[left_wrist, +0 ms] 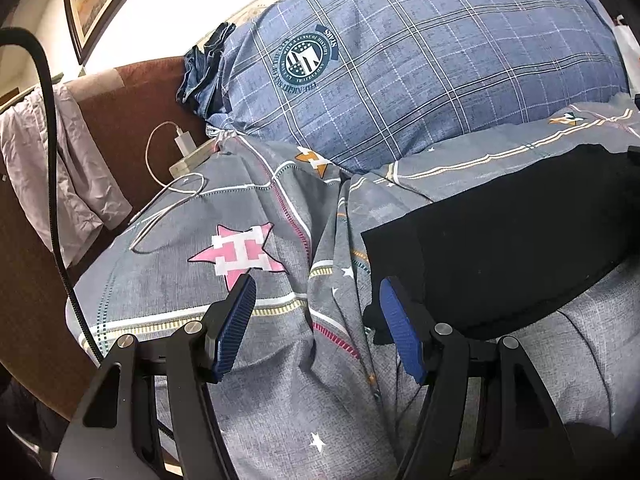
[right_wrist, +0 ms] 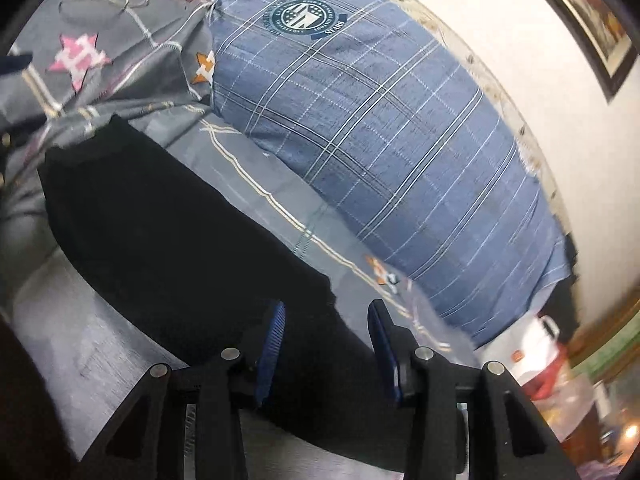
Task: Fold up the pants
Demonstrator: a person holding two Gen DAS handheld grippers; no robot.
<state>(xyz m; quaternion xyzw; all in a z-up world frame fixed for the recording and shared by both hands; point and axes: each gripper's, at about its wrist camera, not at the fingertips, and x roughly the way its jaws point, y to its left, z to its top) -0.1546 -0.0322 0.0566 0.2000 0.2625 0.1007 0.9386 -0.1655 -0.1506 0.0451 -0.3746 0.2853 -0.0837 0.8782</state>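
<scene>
- Hovering over the bed, the left gripper [left_wrist: 316, 304] has its blue-padded jaws spread wide and empty; its right finger [left_wrist: 394, 320] sits at the near left corner of the black pants [left_wrist: 500, 248], seemingly just above or brushing the hem, though contact cannot be confirmed.
- Outward from that claw, the pants lie to its right and slightly ahead, a flat dark band on the grey star-print duvet [left_wrist: 200, 280], already looking folded to a narrow strip.
- The right gripper [right_wrist: 326, 334] is also released, jaws parted, and straddles the other end of the pants [right_wrist: 168, 232]; cloth fills the gap between the fingers, but nothing is pinched.
- In the right wrist view the long axis runs diagonally from the claw up to the far left end, roughly parallel to the blue plaid pillow [right_wrist: 380, 140] at the bed's head.
- Each hand is near its own end, so the coming move probably turns on closing at both ends and carrying one across the long axis.
- A white charger and cable [left_wrist: 180, 148] lie by the bed's left edge, well apart from the pants.
- Both grippers pitch downward toward the duvet.
</scene>
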